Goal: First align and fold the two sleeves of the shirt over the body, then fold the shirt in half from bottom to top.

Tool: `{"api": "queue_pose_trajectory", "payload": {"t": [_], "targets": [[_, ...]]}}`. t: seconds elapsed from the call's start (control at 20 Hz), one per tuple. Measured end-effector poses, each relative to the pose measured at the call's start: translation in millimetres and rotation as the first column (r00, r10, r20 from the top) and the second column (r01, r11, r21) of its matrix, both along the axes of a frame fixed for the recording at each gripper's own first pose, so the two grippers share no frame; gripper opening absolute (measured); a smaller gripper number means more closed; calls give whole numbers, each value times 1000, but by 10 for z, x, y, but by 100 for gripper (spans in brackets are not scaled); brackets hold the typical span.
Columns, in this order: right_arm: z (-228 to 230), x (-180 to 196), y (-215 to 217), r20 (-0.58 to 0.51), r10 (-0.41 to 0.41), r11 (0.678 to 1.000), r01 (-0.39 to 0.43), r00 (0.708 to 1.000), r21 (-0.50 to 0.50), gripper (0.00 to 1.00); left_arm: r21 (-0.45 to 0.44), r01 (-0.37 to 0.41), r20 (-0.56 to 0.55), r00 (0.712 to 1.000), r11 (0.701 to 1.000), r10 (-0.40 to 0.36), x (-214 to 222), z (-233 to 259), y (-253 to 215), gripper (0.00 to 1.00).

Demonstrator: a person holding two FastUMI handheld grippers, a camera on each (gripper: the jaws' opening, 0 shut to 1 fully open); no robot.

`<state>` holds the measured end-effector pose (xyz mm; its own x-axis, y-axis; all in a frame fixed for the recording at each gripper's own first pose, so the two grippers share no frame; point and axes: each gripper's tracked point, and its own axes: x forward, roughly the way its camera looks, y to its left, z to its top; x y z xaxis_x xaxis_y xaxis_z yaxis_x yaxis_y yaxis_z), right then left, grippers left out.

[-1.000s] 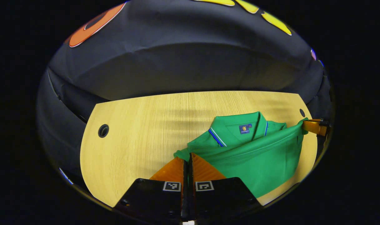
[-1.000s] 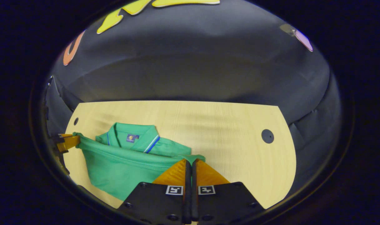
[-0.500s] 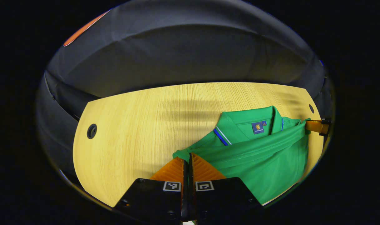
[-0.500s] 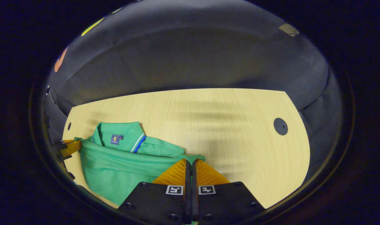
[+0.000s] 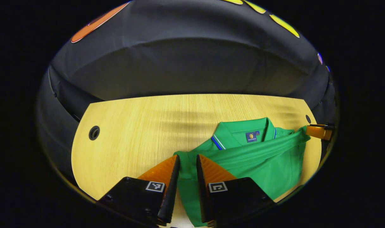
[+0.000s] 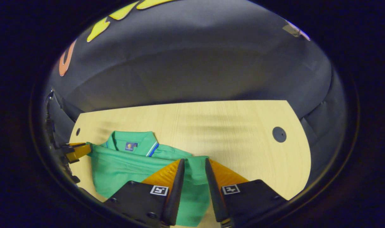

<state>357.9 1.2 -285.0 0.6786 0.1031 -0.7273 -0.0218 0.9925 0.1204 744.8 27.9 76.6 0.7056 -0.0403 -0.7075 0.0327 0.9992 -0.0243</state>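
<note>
1. Shirt (image 5: 262, 158), green, lay folded on the bench (image 5: 132, 133), its collar toward the booth wall.
2. Left tool (image 5: 186, 161): fingers spread apart, a corner of the folded fabric lying in the gap between them, not pinched.
3. Right tool (image 6: 193, 164): fingers likewise spread, the opposite corner of the fabric between them, loose.
4. In the left gripper view the right tool sat at the shirt's far edge; in the right gripper view the left tool sat at the other edge.
5. Bench showed a round dark hole (image 6: 279, 134) well apart from the shirt.
</note>
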Motion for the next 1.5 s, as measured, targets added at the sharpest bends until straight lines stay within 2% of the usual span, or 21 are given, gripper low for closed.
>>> {"api": "queue_pose_trajectory", "payload": {"t": [0.05,0.1,0.2,0.25,0.3,0.35,0.4,0.45,0.75,0.8,0.9,0.95,1.1,1.15,1.2,1.3,1.35,1.5], "targets": [[132,-26,-7,23,-8,1000,8,1000,1,53,-1,-3,17,1000,1000,3,-48,120,1,49],[284,-69,5,46,-8,1000,7,999,13,41,6,-10,36,999,1000,10,-69,206,16,43],[508,-202,-63,79,-2,1000,4,997,-18,62,33,-21,84,996,999,18,-149,514,73,76],[637,-285,-72,97,5,1000,-3,995,-26,63,42,-24,116,993,999,19,-192,692,98,94],[785,-370,-46,115,8,1000,-6,993,-21,63,42,-20,149,989,999,14,-240,868,67,96],[928,-453,-43,135,3,1000,-1,991,-14,70,41,-20,178,984,999,12,-289,1015,54,98],[1069,-559,-68,156,-5,1000,7,988,-13,71,49,-31,210,977,998,20,-350,1181,73,99],[1232,-663,-97,181,-13,1000,15,983,-12,80,49,-41,244,969,998,28,-435,1355,108,99],[2154,-1485,-185,357,-30,999,35,934,-7,83,-39,-40,382,923,998,52,-1192,2229,60,98],[2259,-1664,-187,384,-31,999,38,923,-10,87,-43,-44,407,911,998,57,-1333,2335,65,98],[2433,-1992,-186,430,-27,999,40,902,-23,84,-34,-48,452,890,998,58,-1642,2520,85,98],[2498,-2152,-177,447,-22,999,40,894,-32,90,-21,-56,468,882,998,60,-1802,2574,103,98],[2672,-2612,-137,503,1,997,40,864,-69,90,21,-60,516,855,998,41,-2217,2686,193,98],[2757,-2745,-123,531,-2,996,50,847,-74,90,6,-57,524,850,998,45,-2336,2688,188,98],[2800,-2882,-65,550,-6,996,55,835,-73,94,-17,-58,526,849,998,58,-2459,2681,165,98],[2891,-3192,15,587,-4,997,49,809,-61,91,-49,-60,530,844,997,77,-2675,2675,187,98],[2932,-3340,53,607,-2,997,49,795,-60,92,-55,-62,536,841,997,81,-2815,2678,231,98],[2951,-3671,118,651,-4,995,65,759,-69,90,-34,-69,548,833,997,76,-3059,2603,289,98]]}}
